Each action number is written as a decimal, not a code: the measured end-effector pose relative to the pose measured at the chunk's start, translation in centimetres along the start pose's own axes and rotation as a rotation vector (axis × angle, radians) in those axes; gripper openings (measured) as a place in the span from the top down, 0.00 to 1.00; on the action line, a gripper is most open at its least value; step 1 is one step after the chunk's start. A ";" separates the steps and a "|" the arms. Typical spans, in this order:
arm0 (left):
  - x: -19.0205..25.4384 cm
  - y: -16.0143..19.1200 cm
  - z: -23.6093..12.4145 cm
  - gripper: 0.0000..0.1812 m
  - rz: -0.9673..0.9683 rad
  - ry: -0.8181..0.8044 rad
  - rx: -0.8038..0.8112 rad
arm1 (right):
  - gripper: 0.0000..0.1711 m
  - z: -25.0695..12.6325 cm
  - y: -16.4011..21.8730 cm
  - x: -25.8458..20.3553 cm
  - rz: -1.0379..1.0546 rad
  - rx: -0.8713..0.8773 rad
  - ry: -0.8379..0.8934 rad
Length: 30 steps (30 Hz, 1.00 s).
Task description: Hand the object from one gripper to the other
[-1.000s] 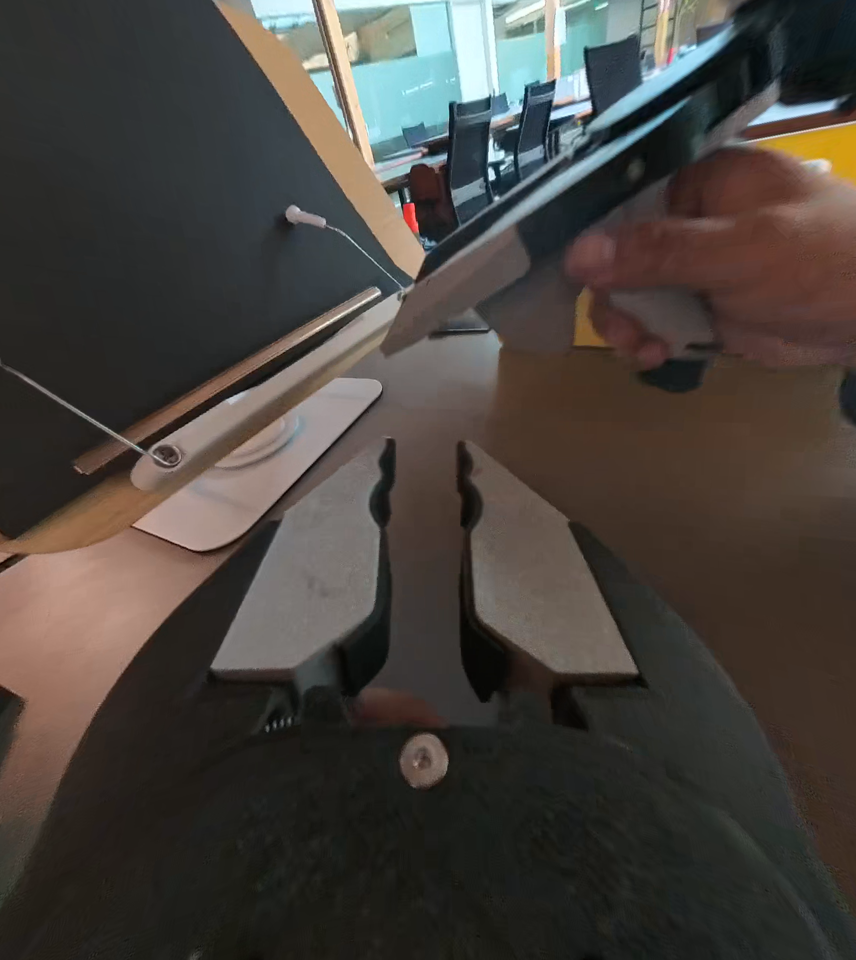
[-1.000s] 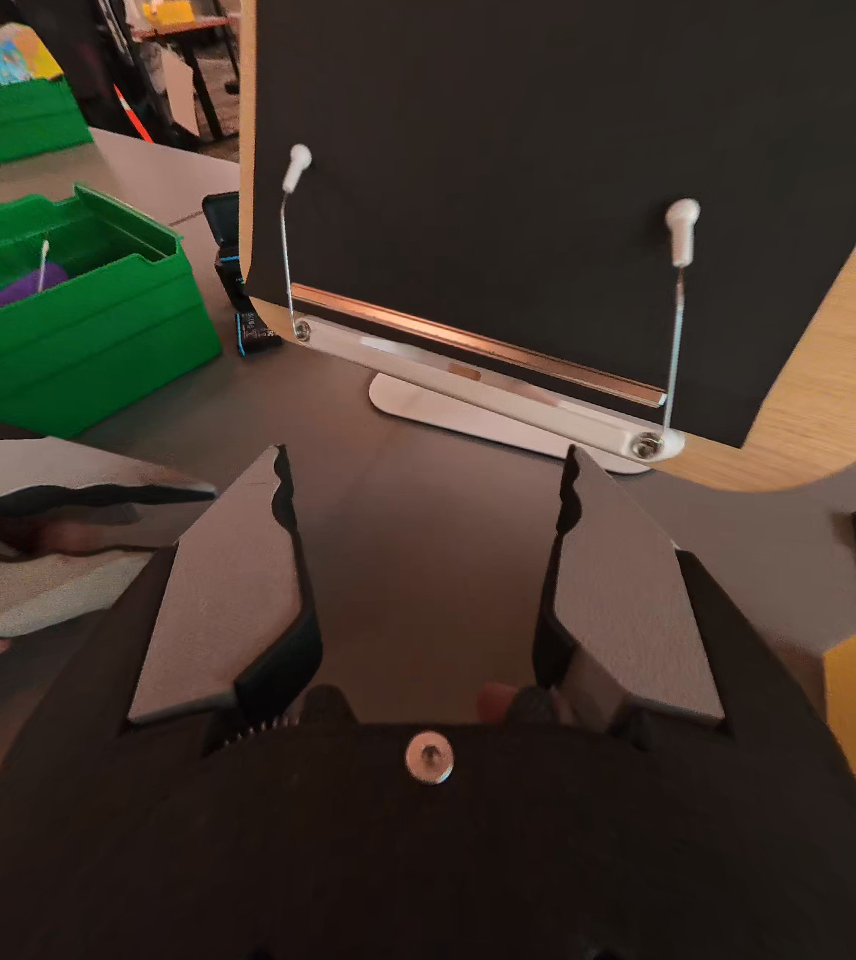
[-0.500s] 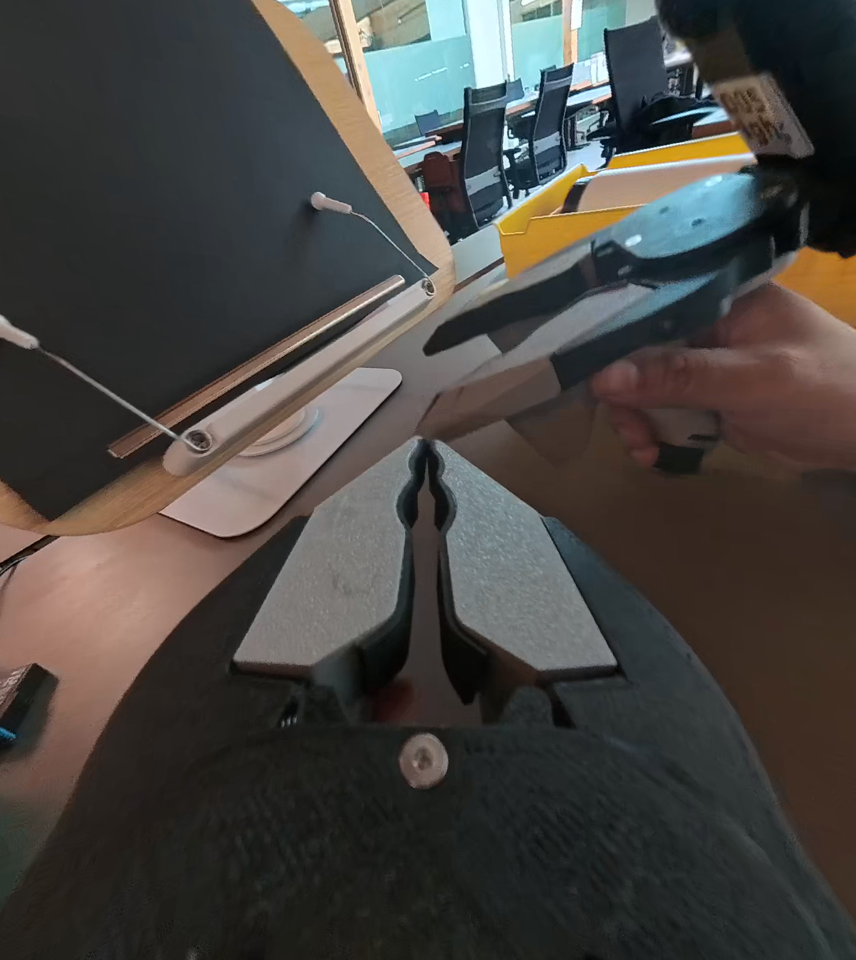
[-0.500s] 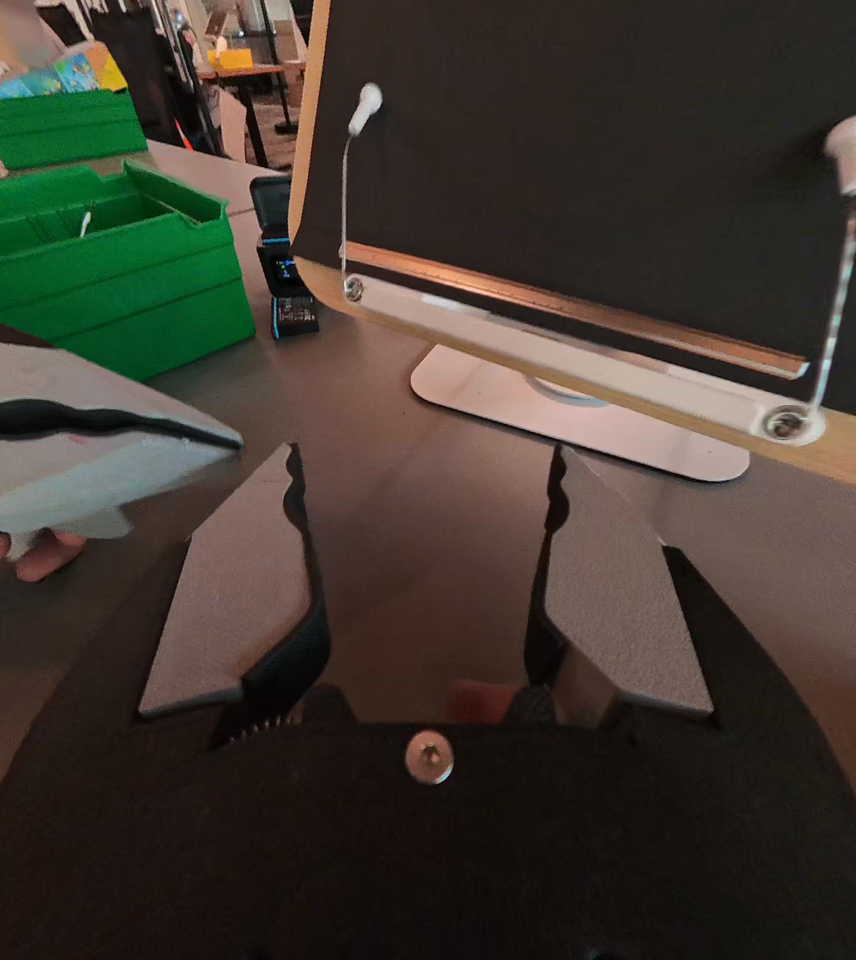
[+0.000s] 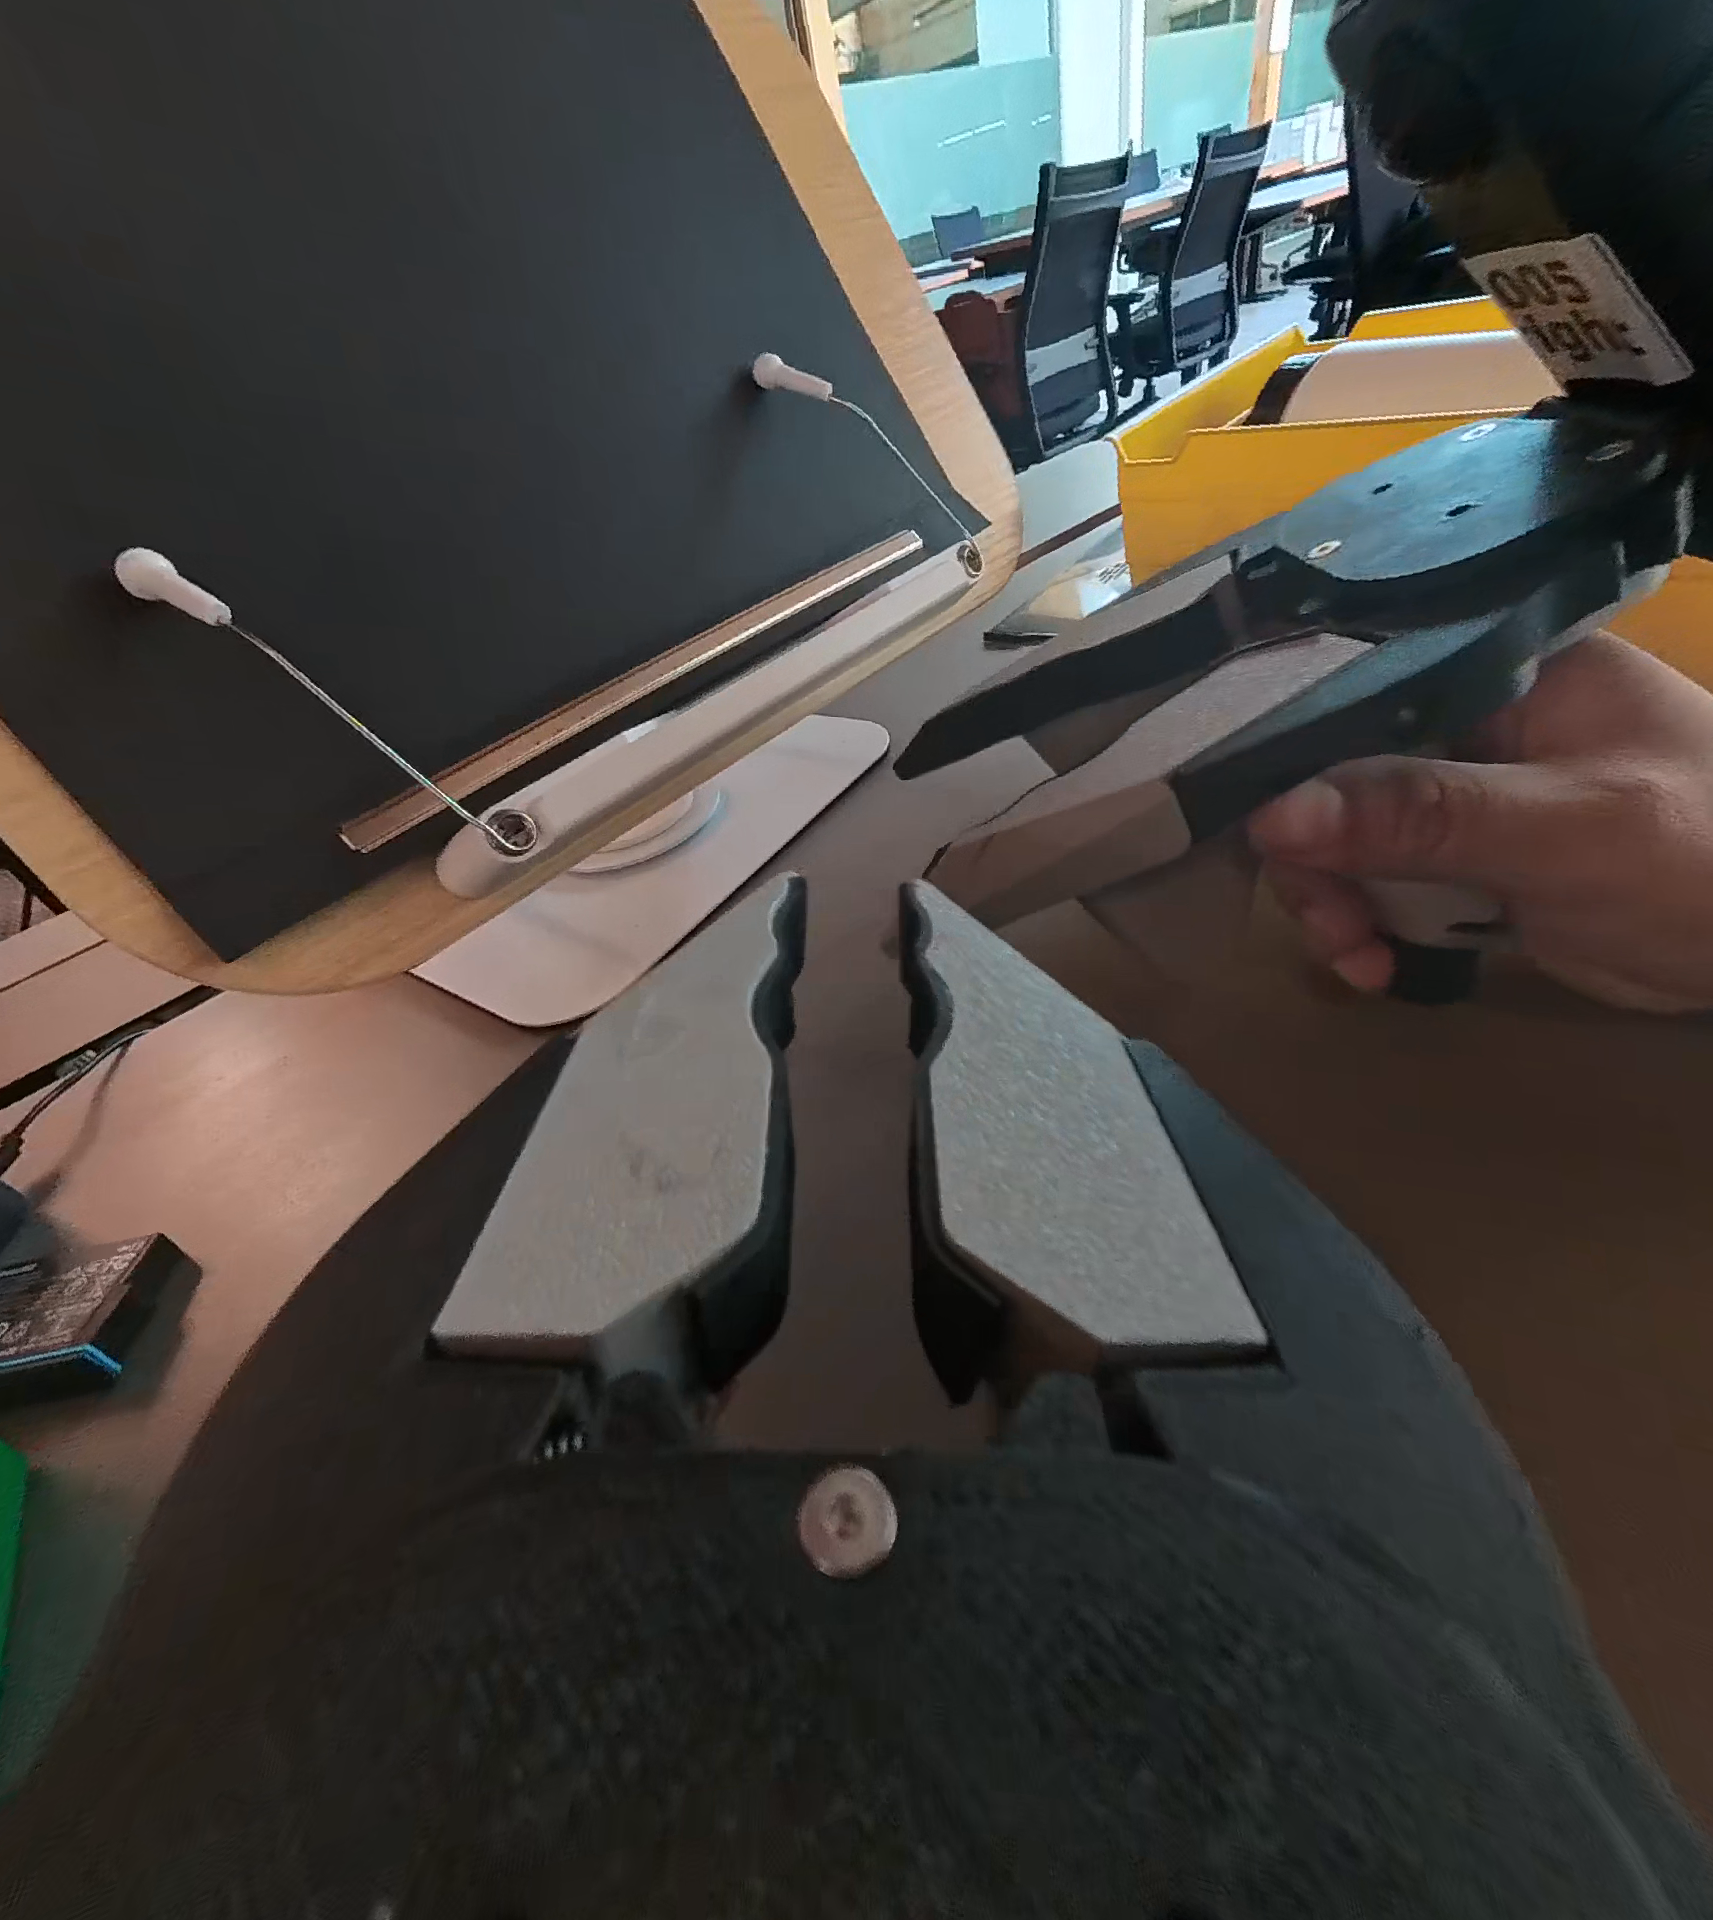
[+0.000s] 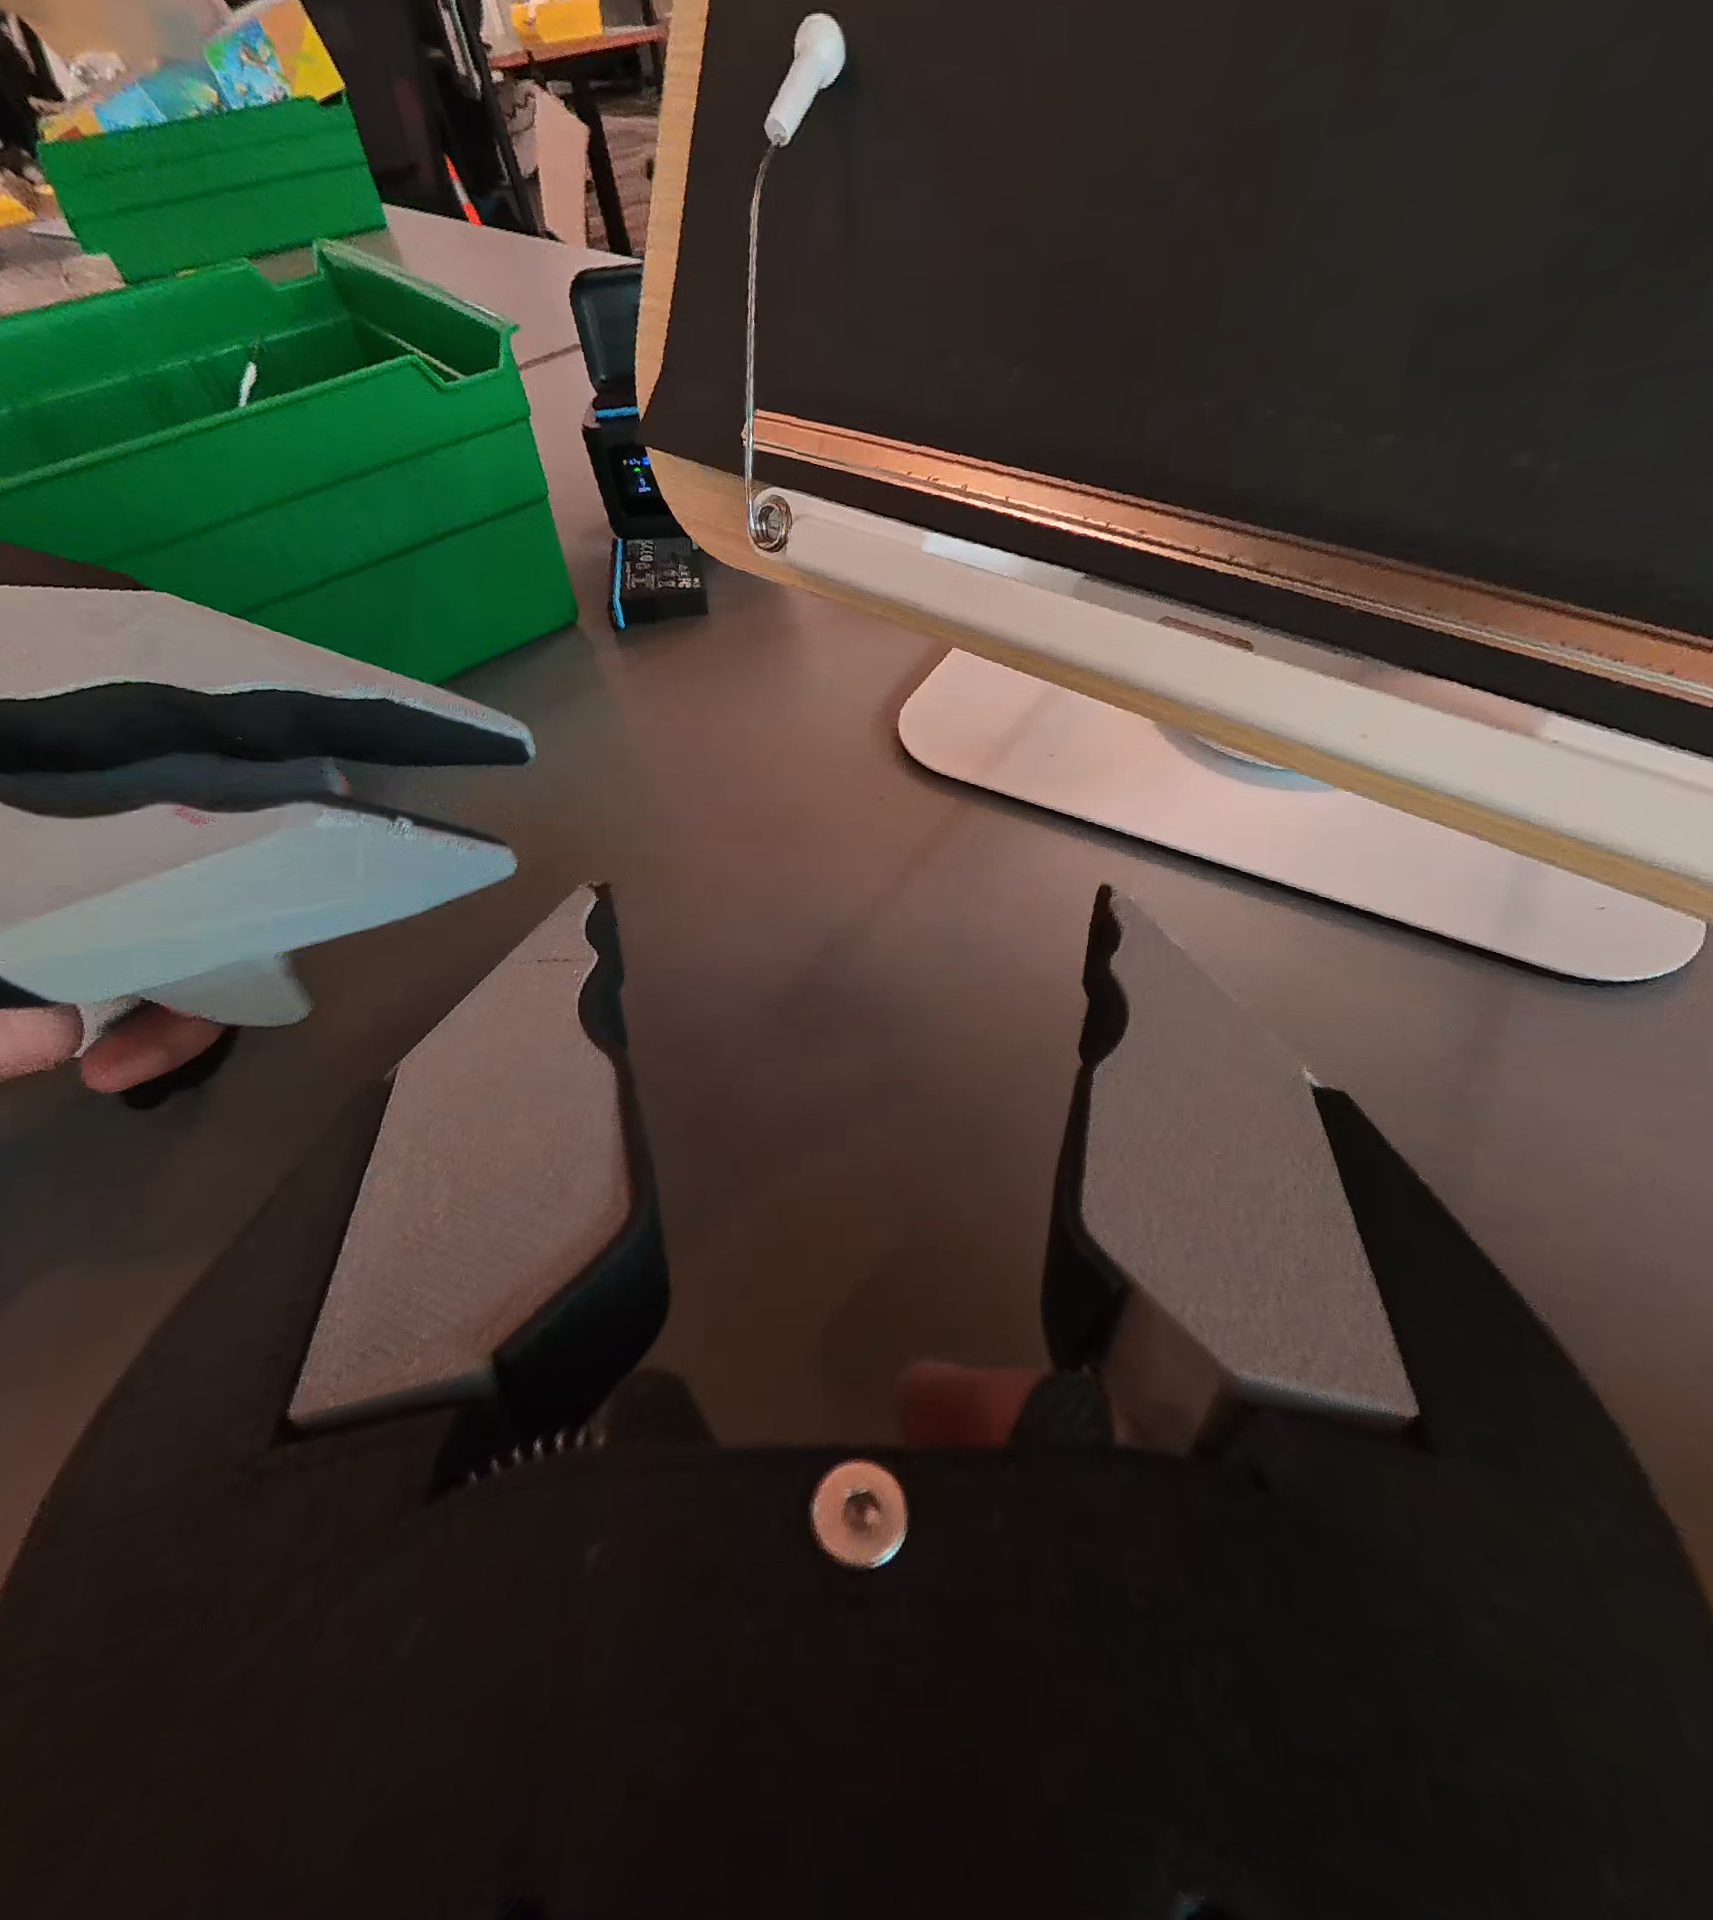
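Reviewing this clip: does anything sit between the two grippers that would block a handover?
Nothing visible does. The left gripper and right gripper have their tips near each other above the bare table, with the book stand beyond them. Neither pair of jaws holds any object, though.

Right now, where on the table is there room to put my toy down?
Bare table lies between the right gripper and the book stand base. It is crowded leftward: the left gripper, green bin and black battery.
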State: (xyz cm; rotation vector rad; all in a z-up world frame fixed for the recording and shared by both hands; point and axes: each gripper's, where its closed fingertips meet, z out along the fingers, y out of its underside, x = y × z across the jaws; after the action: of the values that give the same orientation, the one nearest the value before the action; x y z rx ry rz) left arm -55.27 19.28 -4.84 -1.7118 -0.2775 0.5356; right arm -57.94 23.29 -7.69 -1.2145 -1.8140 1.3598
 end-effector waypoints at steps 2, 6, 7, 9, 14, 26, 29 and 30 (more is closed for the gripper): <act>-0.1 0.1 0.0 0.86 -0.001 -0.003 -0.005 | 0.48 0.0 0.0 0.0 0.002 -0.002 -0.003; -0.3 0.4 0.2 0.79 -0.032 0.003 -0.023 | 0.49 0.2 0.1 -0.3 0.008 -0.009 -0.016; -0.5 0.4 0.2 0.77 -0.044 0.004 -0.021 | 0.49 0.3 0.1 -0.3 0.009 -0.012 -0.020; -0.7 0.4 0.2 0.76 -0.066 0.007 -0.019 | 0.49 0.3 0.2 -0.4 0.010 -0.020 -0.025; -0.5 0.4 0.2 0.77 -0.046 -0.001 -0.020 | 0.50 0.3 0.1 -0.5 0.005 -0.013 -0.029; -1.2 0.1 0.2 0.77 -0.027 -0.071 0.001 | 0.45 -0.7 -0.5 1.7 0.013 0.043 0.097; -2.8 0.0 -0.3 0.77 -0.016 -0.169 0.021 | 0.43 -1.4 -0.7 2.3 0.015 0.072 0.143; -3.5 -0.1 -0.5 0.77 -0.009 -0.204 0.030 | 0.42 -1.7 -0.8 2.3 0.008 0.087 0.154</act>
State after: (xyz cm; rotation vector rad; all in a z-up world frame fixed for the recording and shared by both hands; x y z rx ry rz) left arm -58.01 17.26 -3.96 -1.6282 -0.4206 0.7054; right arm -57.78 26.06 -6.52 -1.2457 -1.6289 1.2983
